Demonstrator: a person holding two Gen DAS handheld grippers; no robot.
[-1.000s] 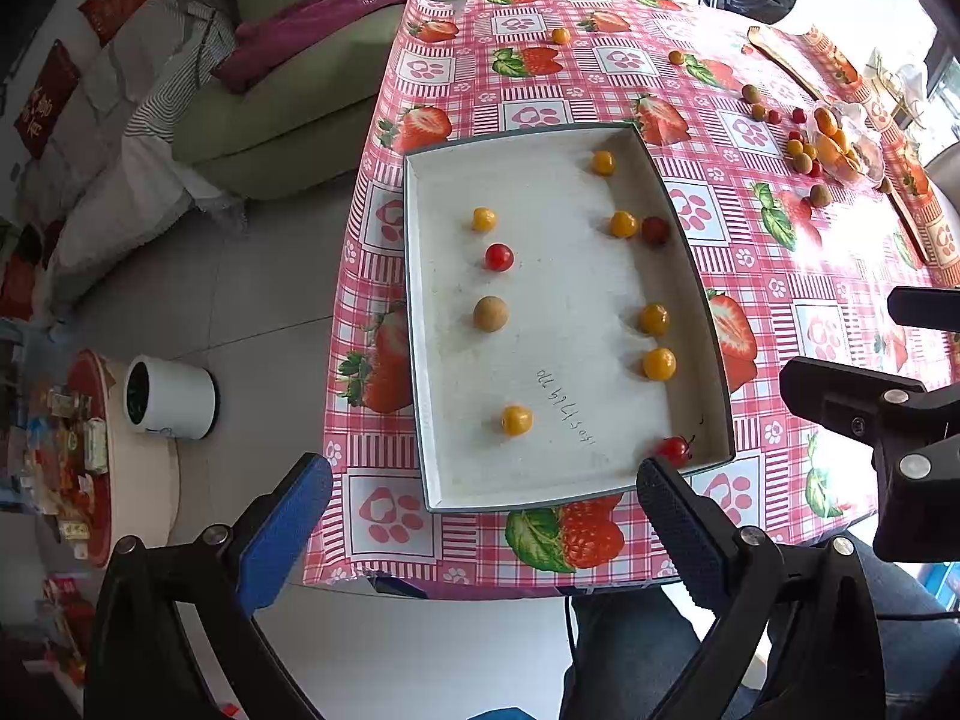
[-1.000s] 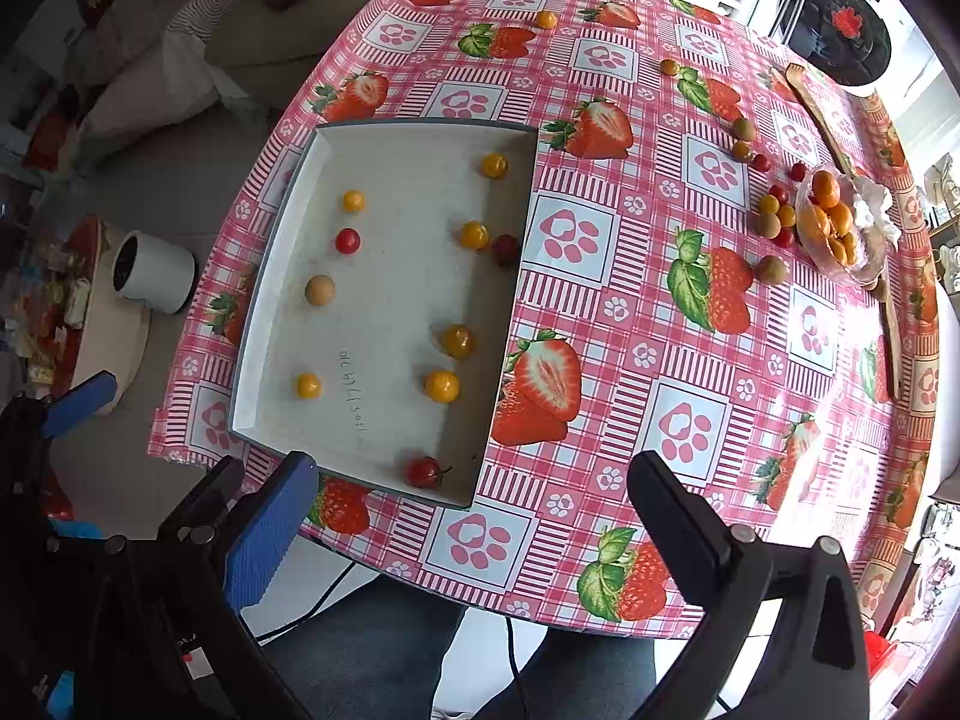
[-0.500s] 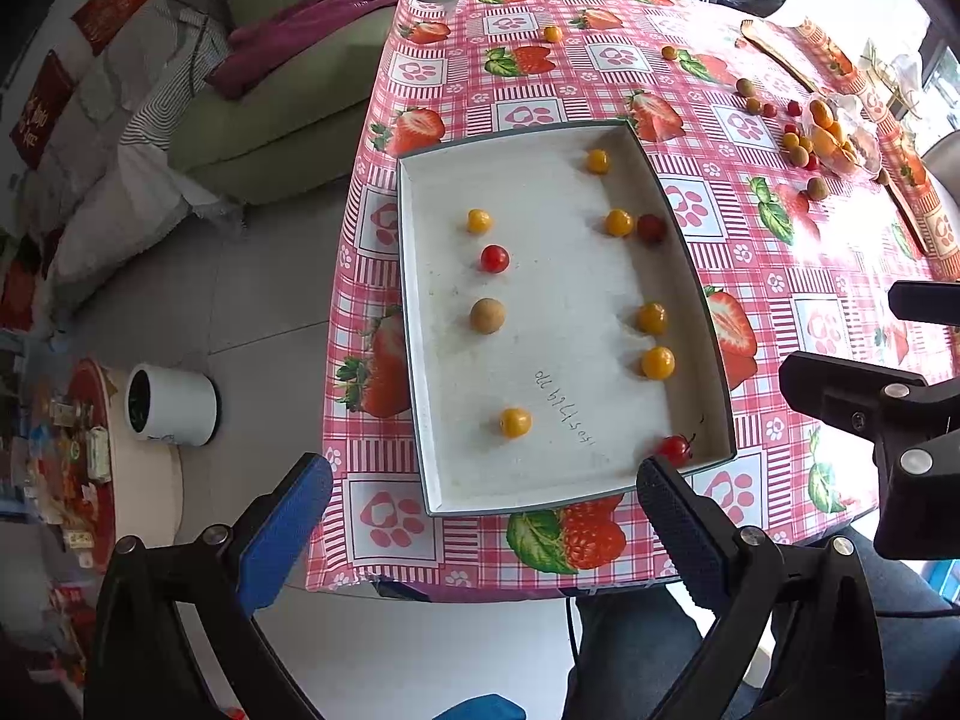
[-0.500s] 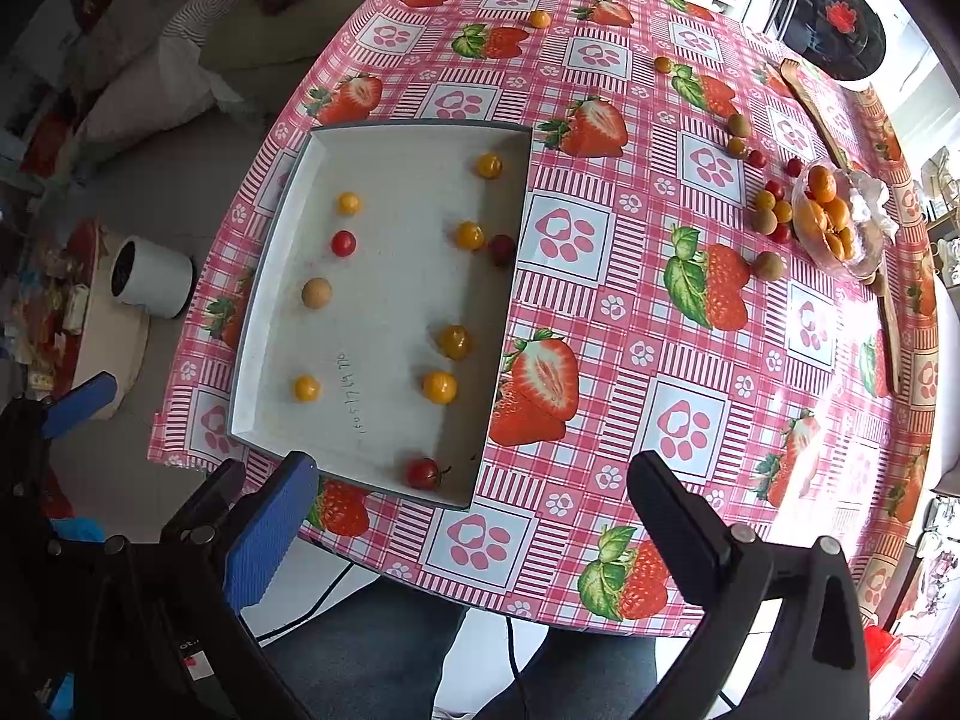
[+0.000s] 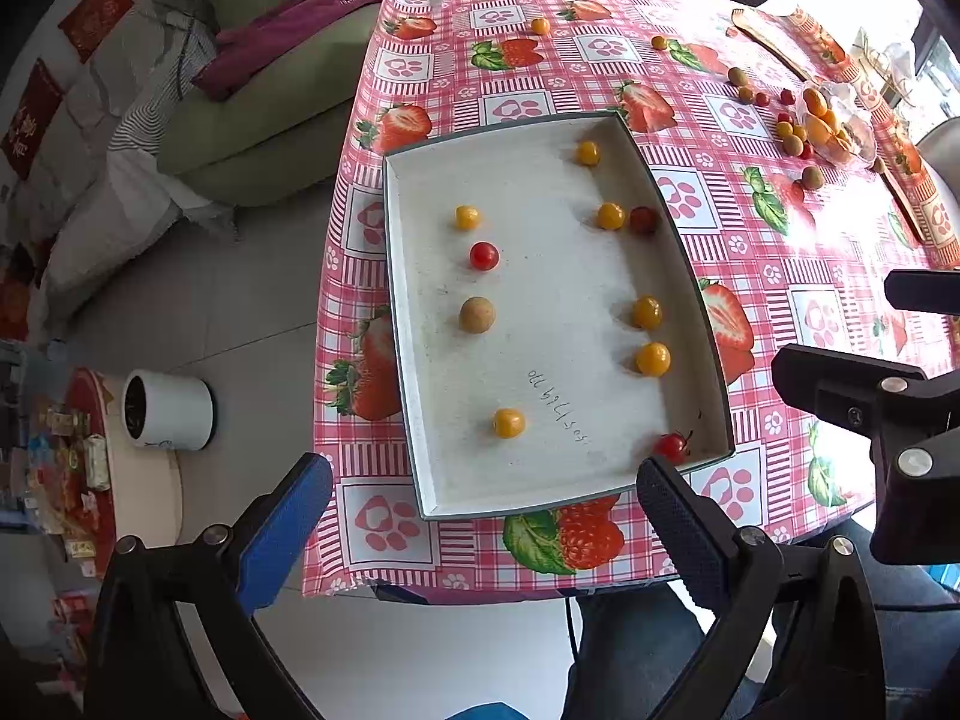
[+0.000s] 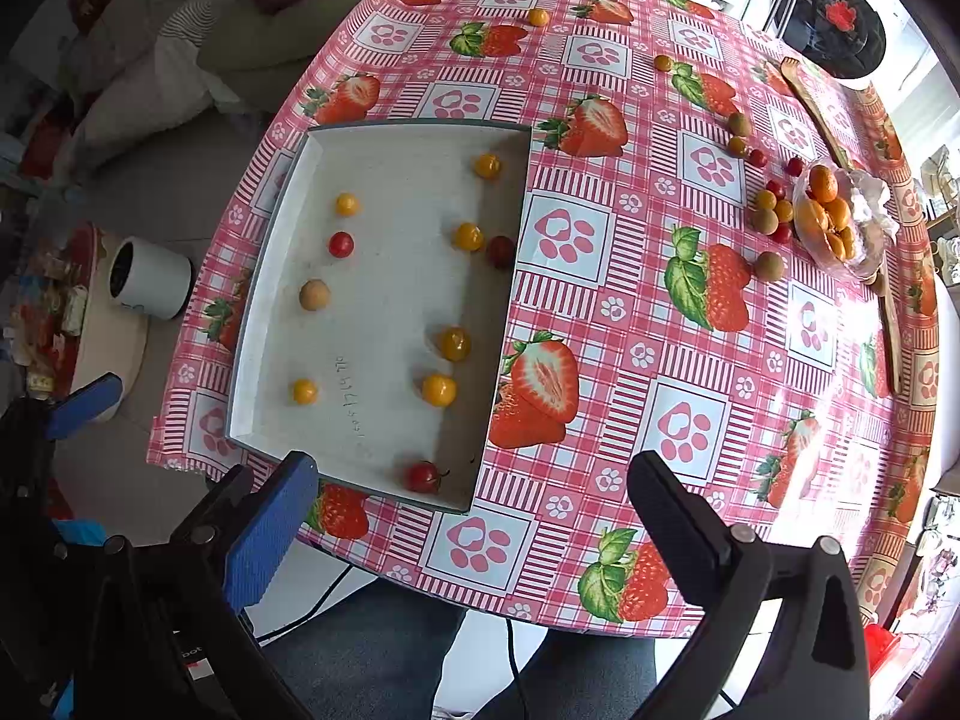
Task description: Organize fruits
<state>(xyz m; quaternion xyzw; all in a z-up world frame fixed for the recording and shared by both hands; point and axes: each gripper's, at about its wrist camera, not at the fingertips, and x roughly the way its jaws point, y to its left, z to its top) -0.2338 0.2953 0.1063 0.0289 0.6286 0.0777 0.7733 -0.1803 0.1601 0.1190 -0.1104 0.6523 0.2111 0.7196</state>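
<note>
A grey tray lies on the near left of the strawberry tablecloth. It holds several small yellow fruits, red cherry tomatoes and a brown longan. More small fruits lie loose at the far right beside a clear bag of oranges. My left gripper is open and empty, above the tray's near edge. My right gripper is open and empty, above the table's near edge right of the tray.
A green sofa with cushions stands behind the table at left. A white cup sits on a low stool at left. Wooden utensils lie at the far right. Single fruits lie at the table's far side.
Both views have shifted only slightly; the tray sits a touch lower and left in the left wrist view. Both grippers stay open and no fruit has moved.
</note>
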